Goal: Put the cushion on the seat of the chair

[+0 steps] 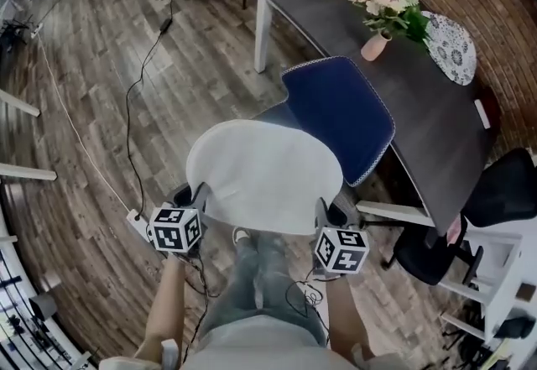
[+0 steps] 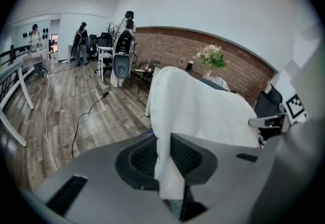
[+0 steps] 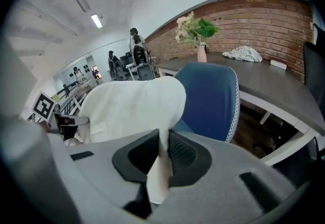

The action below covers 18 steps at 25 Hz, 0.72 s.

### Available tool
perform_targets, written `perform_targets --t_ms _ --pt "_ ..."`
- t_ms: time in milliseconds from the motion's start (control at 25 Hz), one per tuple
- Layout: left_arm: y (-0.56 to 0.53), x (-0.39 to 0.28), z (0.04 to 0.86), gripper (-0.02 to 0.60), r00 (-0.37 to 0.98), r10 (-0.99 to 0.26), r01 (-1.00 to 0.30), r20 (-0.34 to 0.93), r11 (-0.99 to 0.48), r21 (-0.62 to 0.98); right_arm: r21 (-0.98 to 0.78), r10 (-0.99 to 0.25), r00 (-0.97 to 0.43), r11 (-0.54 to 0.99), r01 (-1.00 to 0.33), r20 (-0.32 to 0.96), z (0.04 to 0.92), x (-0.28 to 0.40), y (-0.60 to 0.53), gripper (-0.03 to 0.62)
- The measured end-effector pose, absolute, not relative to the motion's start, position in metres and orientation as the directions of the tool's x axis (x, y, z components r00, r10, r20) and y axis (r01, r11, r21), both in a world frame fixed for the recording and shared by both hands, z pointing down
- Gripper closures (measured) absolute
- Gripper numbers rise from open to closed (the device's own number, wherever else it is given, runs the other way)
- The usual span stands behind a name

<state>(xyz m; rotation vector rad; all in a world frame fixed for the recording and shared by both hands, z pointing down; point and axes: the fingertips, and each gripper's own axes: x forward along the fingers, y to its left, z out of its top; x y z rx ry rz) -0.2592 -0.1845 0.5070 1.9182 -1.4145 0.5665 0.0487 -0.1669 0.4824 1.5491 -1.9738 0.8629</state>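
Observation:
A white cushion (image 1: 264, 175) hangs flat between my two grippers, in front of a blue chair (image 1: 340, 117) whose backrest has a white lace edge. My left gripper (image 1: 195, 207) is shut on the cushion's near left edge, and the white fabric (image 2: 167, 157) runs between its jaws. My right gripper (image 1: 329, 217) is shut on the near right edge, with the white fabric (image 3: 161, 164) pinched between its jaws. The cushion (image 3: 132, 108) covers most of the chair's seat from view; the blue backrest (image 3: 210, 98) stands just beyond it.
A dark table (image 1: 419, 100) with a pink vase of flowers (image 1: 382, 12) and a lace doily (image 1: 451, 48) stands right behind the chair. A black office chair (image 1: 470, 217) is at the right. Cables (image 1: 134, 100) and a power strip (image 1: 138, 224) lie on the wood floor at the left.

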Motion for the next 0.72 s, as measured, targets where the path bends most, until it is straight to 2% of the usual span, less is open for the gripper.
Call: perform_targets --t_ms 720 --pt "-0.188 -0.24 0.696 0.528 0.359 -0.445 -0.923 0.82 -0.298 0.242 -0.278 -0.544 -0.197 -0.068 -0.958 0.815 0.684 0.056 -0.115 0.551"
